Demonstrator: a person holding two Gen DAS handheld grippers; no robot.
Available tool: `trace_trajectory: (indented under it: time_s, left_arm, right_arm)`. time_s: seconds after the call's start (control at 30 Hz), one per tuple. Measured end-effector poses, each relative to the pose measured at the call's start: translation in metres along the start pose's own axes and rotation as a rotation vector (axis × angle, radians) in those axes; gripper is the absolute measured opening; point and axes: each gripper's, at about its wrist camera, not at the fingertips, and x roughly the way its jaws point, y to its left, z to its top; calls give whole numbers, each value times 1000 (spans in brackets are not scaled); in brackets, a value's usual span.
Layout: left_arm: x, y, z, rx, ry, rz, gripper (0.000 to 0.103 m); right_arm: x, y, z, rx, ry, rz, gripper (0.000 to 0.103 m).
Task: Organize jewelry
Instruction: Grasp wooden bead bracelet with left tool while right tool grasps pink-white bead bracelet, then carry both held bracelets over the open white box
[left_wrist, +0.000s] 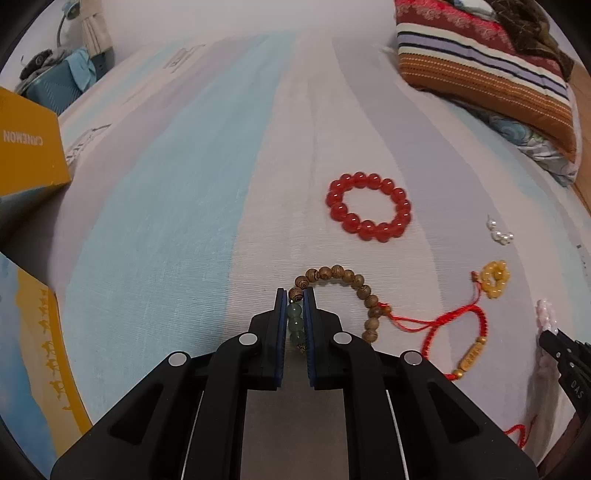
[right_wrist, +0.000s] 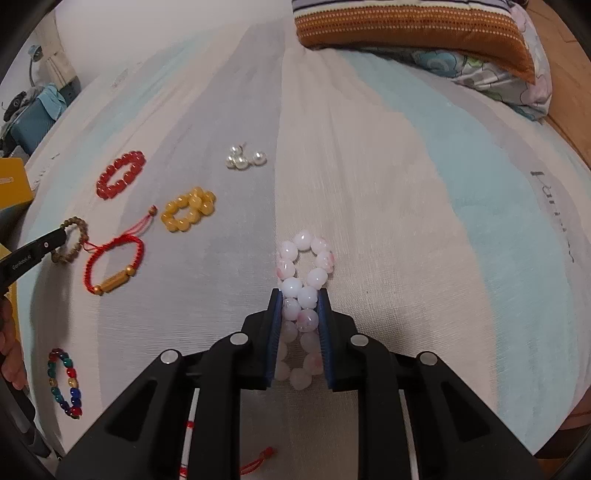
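Note:
My left gripper (left_wrist: 295, 295) is shut on a brown wooden bead bracelet (left_wrist: 347, 280) at its green-bead part, with the rest lying on the striped bedsheet (left_wrist: 184, 184). My right gripper (right_wrist: 300, 295) is shut on a pink-white bead bracelet (right_wrist: 306, 266), squeezed into a narrow loop on the sheet. A red bead bracelet (left_wrist: 369, 206), a yellow bead bracelet (left_wrist: 493, 282), a red cord bracelet with a gold tube (left_wrist: 469, 332) and pearl earrings (left_wrist: 498, 232) lie apart on the sheet. The left gripper also shows in the right wrist view (right_wrist: 55, 243).
Yellow boxes (left_wrist: 29, 147) stand at the left edge of the bed. A stack of folded striped blankets (left_wrist: 487, 74) lies at the far right. A multicoloured bead bracelet (right_wrist: 66, 382) lies at the near left. A blue suitcase (left_wrist: 55, 85) stands beyond the bed.

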Motion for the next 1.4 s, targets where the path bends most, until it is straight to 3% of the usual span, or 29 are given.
trace_trajectory:
  time_s: [0.43,0.87,1.4]
  left_arm:
    - [-29,-5,0,14,-66,-70,8]
    - [-54,-8,0,31,-125,-96,7]
    - [-102,-17,-2,59,-163,-64,8]
  right_arm:
    - [-16,-3,7,10,-97,14,18]
    - [-23,-1,6,9,-123,-1,18]
    - [-59,8,15,18,-164,-20,18]
